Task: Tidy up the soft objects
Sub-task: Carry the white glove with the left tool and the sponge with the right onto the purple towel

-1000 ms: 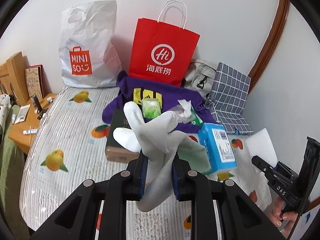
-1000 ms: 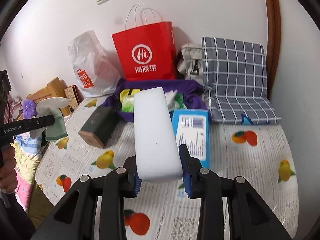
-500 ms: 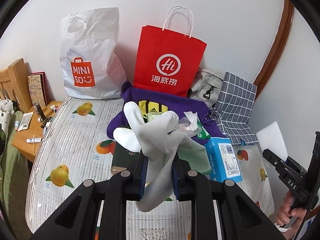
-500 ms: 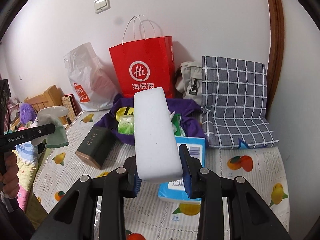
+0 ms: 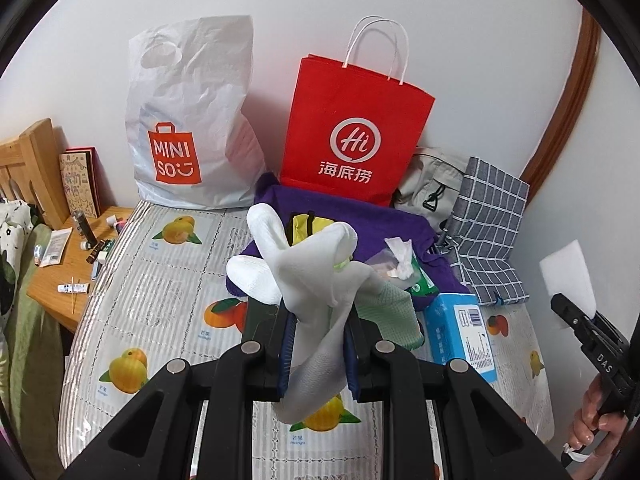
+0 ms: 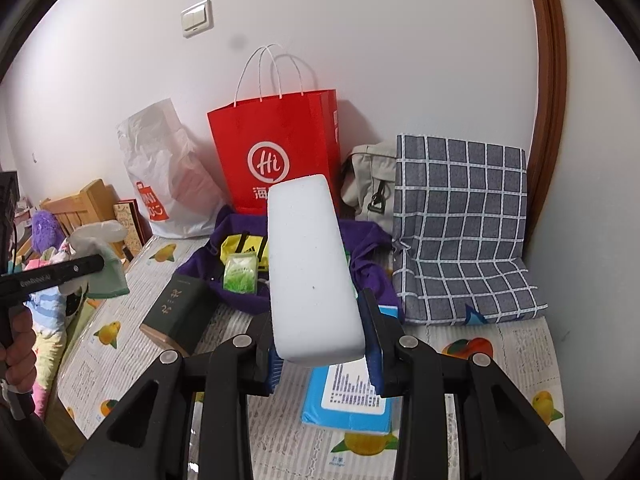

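Observation:
My left gripper (image 5: 318,344) is shut on a white work glove (image 5: 308,272) with a green cuff, held above the fruit-print table cover (image 5: 160,292). It also shows at the left of the right wrist view (image 6: 96,256). My right gripper (image 6: 322,360) is shut on a white foam sponge block (image 6: 308,272), also seen at the right edge of the left wrist view (image 5: 568,276). A purple cloth (image 5: 360,216) holding a yellow pouch (image 5: 304,226) and wipes lies ahead. A red paper bag (image 5: 356,136) stands behind it.
A white MINISO plastic bag (image 5: 188,120) leans on the wall at the left. A blue tissue box (image 5: 460,332), a dark green box (image 6: 176,308), a grey backpack (image 6: 368,188) and a checked cushion (image 6: 460,232) lie around. A wooden side table (image 5: 68,264) is at far left.
Both grippers have risen and pulled back from the table, keeping hold of the glove and the sponge. The bags and cloth now appear farther and lower in view.

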Available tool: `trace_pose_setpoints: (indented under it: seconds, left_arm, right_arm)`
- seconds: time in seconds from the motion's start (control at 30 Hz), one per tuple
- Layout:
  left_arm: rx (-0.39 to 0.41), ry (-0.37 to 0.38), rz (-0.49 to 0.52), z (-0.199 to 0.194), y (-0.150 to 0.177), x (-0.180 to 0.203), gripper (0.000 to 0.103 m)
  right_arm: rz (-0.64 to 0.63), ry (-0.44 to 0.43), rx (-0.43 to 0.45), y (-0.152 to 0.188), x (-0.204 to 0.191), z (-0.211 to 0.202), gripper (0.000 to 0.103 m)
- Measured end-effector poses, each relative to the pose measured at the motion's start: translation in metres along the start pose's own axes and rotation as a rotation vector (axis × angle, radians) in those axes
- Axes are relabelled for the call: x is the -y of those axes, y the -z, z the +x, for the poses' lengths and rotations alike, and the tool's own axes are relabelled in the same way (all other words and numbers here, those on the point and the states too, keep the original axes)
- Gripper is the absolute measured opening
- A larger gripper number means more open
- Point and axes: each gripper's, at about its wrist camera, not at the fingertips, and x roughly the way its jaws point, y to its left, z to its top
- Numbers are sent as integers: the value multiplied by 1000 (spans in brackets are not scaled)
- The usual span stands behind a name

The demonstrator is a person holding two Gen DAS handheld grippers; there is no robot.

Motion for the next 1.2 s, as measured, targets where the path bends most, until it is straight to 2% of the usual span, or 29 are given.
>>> trace_pose_setpoints:
  seconds: [0.43, 1.2]
  left_arm:
    - [34, 16, 20, 7, -22, 7, 21]
    - [32, -7, 47, 41, -60, 16, 21]
  right_arm:
    - [-28, -3, 1, -16, -11, 18, 34]
    - [-21, -10, -8, -50, -9, 62, 34]
